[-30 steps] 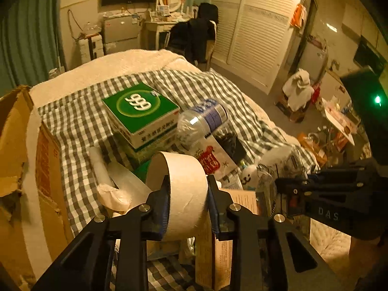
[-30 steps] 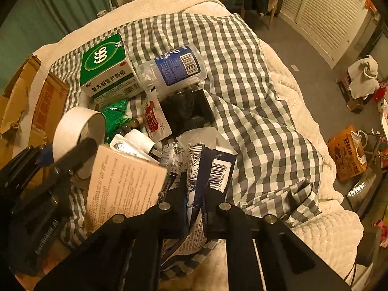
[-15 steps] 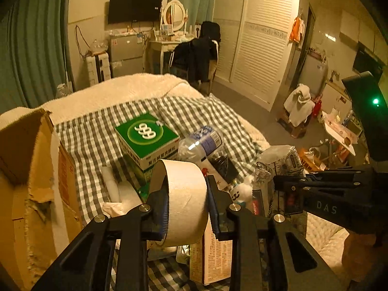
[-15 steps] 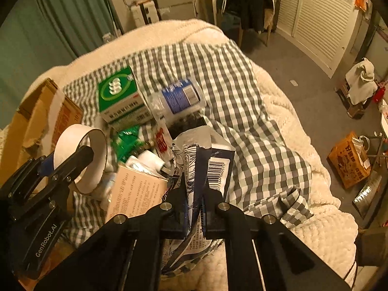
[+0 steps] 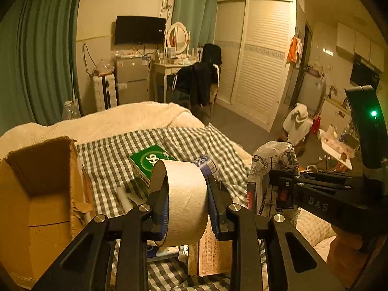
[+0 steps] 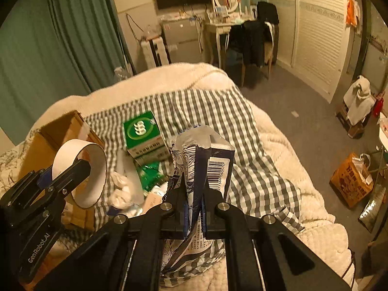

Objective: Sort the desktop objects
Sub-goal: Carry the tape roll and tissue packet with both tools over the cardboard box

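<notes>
Two items are lifted clear of the checked bed cover (image 6: 254,145): left claw (image 5: 186,208) clenched on the wide cream tape roll (image 5: 184,198), right claw (image 6: 194,194) pinching the crumpled blue-and-white foil packet (image 6: 206,160), so next each probably goes to the open cardboard box (image 5: 43,189) left of both.

Roll of beige tape (image 5: 184,201), upright on edge, clamped across its width, held aloft. Crumpled blue-and-white foil packet (image 6: 206,167), barcode showing, pinched upright. Green box (image 6: 143,133) lying on checked cloth (image 6: 232,126).
</notes>
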The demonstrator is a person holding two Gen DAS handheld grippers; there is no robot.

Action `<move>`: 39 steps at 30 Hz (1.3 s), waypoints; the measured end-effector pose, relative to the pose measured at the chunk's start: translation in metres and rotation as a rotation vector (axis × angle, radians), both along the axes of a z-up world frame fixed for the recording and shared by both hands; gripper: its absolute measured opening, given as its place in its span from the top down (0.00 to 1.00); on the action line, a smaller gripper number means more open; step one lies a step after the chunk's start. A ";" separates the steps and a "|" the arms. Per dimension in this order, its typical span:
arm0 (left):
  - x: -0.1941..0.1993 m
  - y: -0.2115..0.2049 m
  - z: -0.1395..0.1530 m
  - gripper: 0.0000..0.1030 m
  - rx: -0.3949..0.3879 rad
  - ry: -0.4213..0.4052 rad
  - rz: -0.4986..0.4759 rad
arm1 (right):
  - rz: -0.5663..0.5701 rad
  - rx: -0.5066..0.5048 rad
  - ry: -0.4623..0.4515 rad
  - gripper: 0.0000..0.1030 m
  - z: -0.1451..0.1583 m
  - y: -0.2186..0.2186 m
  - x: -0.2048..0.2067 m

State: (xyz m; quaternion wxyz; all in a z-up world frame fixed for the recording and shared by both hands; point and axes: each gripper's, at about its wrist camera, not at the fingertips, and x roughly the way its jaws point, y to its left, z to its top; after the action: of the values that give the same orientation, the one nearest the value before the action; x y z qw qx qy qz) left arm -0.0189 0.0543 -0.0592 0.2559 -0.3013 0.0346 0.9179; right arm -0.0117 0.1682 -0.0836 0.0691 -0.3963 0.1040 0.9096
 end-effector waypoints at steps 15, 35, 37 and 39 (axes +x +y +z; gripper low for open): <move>0.031 -0.035 0.059 0.73 0.065 0.109 0.065 | -0.019 0.001 0.222 0.93 0.065 -0.022 0.038; 0.062 -0.112 0.100 0.73 0.060 0.236 0.251 | 0.109 0.008 0.368 0.94 0.110 -0.087 0.050; 0.063 -0.119 0.104 0.73 0.059 0.245 0.265 | 0.128 0.005 0.378 0.94 0.113 -0.095 0.049; 0.063 -0.126 0.106 0.73 0.053 0.255 0.285 | 0.150 0.006 0.385 0.94 0.115 -0.105 0.047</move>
State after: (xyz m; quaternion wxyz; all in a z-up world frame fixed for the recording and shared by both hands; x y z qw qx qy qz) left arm 0.0442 -0.0720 0.0471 0.1247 -0.1777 -0.0003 0.9761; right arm 0.0350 0.0633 0.0318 -0.0187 -0.2215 0.0827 0.9715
